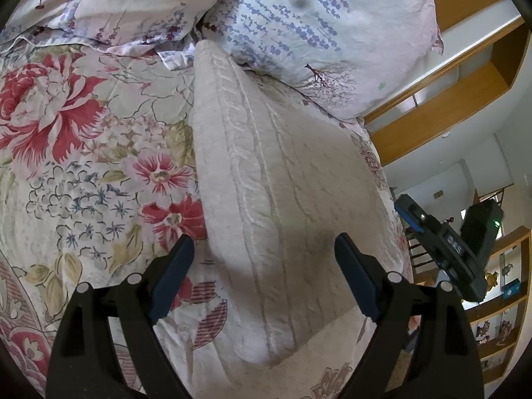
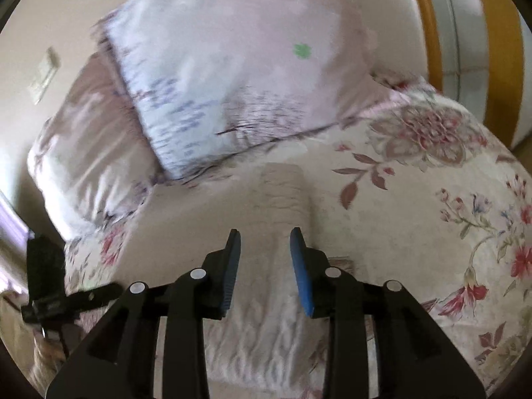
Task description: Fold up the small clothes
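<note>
A cream cable-knit garment (image 1: pixel 276 179) lies folded into a long strip on the floral bedspread (image 1: pixel 83 166), reaching from near me toward the pillows. My left gripper (image 1: pixel 264 249) is open and empty, its fingers either side of the garment's near part, above it. The right wrist view is blurred; the garment (image 2: pixel 282 199) lies ahead and below. My right gripper (image 2: pixel 265 242) is open with a narrower gap, empty, above the garment. The right gripper also shows in the left wrist view (image 1: pixel 459 249), off the bed's right edge.
Two floral pillows (image 1: pixel 299 26) lie at the head of the bed, the nearer one touching the garment's far end. A wooden headboard and shelving (image 1: pixel 449 106) stand to the right. The bed's right edge (image 1: pixel 395 216) is close to the garment.
</note>
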The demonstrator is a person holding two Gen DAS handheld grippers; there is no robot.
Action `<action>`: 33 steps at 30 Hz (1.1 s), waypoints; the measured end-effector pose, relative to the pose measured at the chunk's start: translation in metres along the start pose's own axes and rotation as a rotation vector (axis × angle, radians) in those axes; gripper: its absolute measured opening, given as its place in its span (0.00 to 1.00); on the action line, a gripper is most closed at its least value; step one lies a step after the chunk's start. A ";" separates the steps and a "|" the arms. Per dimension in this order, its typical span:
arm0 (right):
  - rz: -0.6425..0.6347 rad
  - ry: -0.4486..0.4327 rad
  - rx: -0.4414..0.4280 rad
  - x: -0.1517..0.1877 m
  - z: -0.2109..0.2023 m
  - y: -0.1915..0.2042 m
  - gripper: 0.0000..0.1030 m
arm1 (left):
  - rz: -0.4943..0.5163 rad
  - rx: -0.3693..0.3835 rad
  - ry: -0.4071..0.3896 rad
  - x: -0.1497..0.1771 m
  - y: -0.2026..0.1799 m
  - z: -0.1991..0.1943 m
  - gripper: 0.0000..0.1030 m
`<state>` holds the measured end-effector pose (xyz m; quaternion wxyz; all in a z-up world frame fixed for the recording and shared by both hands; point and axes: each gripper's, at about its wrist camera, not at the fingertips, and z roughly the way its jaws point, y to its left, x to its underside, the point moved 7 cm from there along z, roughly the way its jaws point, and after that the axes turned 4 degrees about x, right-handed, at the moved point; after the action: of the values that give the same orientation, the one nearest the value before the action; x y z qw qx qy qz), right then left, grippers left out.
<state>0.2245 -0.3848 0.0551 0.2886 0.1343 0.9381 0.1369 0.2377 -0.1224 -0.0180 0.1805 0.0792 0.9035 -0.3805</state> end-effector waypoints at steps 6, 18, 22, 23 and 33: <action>-0.134 -0.002 -0.014 0.020 -0.003 0.026 0.51 | 0.004 -0.004 0.006 -0.001 -0.001 0.003 0.84; -0.173 0.108 0.002 0.045 0.010 0.020 0.67 | 0.075 -0.092 -0.013 -0.009 -0.006 0.009 0.91; 0.037 0.097 -0.082 0.018 0.005 -0.003 0.77 | 0.122 -0.147 -0.033 -0.020 -0.009 0.010 0.93; 0.081 0.105 -0.101 0.013 0.007 -0.009 0.78 | 0.133 -0.161 -0.035 -0.021 -0.009 0.010 0.93; 0.322 0.284 -0.211 0.004 0.066 -0.042 0.77 | 0.201 -0.195 -0.024 -0.032 -0.011 0.026 0.96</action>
<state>0.2518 -0.4106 -0.0138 0.1405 0.2308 0.9162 0.2959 0.2715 -0.1487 -0.0154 0.2353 0.1469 0.9216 -0.2716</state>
